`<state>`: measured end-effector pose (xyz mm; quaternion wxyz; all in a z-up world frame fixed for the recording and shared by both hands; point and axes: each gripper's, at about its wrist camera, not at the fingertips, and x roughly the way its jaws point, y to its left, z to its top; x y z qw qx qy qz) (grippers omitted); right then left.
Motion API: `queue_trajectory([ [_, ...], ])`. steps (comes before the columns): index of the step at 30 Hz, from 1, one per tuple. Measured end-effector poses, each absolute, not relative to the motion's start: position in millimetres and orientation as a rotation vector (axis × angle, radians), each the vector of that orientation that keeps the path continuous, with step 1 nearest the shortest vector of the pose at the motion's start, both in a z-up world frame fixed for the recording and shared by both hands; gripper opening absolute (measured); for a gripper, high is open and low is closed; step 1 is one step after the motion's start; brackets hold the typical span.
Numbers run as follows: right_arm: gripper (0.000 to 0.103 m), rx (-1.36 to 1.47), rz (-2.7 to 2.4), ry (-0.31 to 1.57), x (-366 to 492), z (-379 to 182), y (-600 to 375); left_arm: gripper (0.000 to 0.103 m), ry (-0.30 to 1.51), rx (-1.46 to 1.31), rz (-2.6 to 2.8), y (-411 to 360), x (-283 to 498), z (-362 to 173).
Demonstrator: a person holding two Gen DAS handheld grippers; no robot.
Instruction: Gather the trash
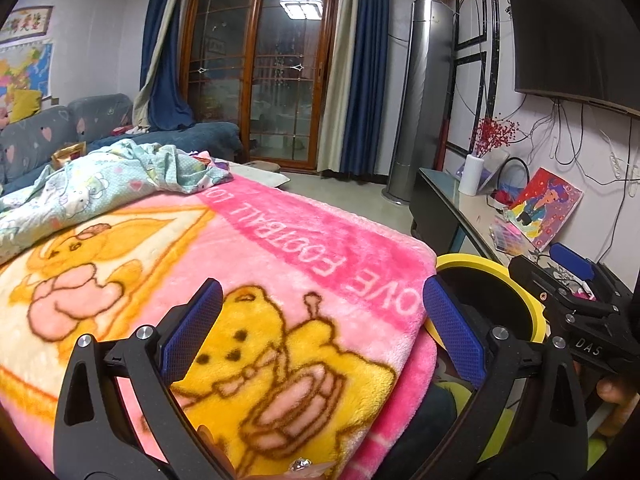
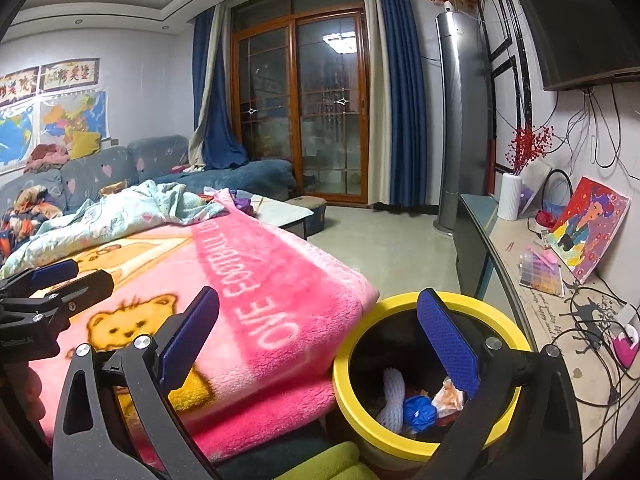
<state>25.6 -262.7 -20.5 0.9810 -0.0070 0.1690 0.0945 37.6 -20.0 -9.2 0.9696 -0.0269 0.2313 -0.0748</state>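
Right wrist view puts my right tongs (image 2: 316,340) spread wide and empty, hanging above the yellow-rimmed bin (image 2: 400,446) at the lower right of the frame. Inside it I see the collected trash: a white foam net (image 2: 391,398), a blue crumpled wad (image 2: 418,408) and a pale wrapper (image 2: 450,396), all resting low against the bin's dark inside. The pink blanket (image 2: 256,280) fills the left and centre, its folded edge just beside the bin's rim.

In the left wrist view my left tongs (image 1: 322,328) are also released, holding nothing, poised over the bear print on the blanket. At the very bottom edge of that frame a small shiny piece with some pale film (image 1: 300,465) peeks out; I judge it may be the next scrap, though it is too cropped to be sure.

To do this step well, I would tip the left tongs down to bring that scrap fully into sight before closing, pinch only the film and not the plush pile, then carry it right across to the bin and let go well inside the rim, keeping the two tools from knocking together.
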Motion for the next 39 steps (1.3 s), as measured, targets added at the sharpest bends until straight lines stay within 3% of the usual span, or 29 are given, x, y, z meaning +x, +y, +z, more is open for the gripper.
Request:
queue_trajectory([
  [39,0.096,-0.007,0.175,0.344,26.9,-19.5,-269.1,0.092,0.463,-0.057,-0.15,-19.6,36.3,-9.2],
])
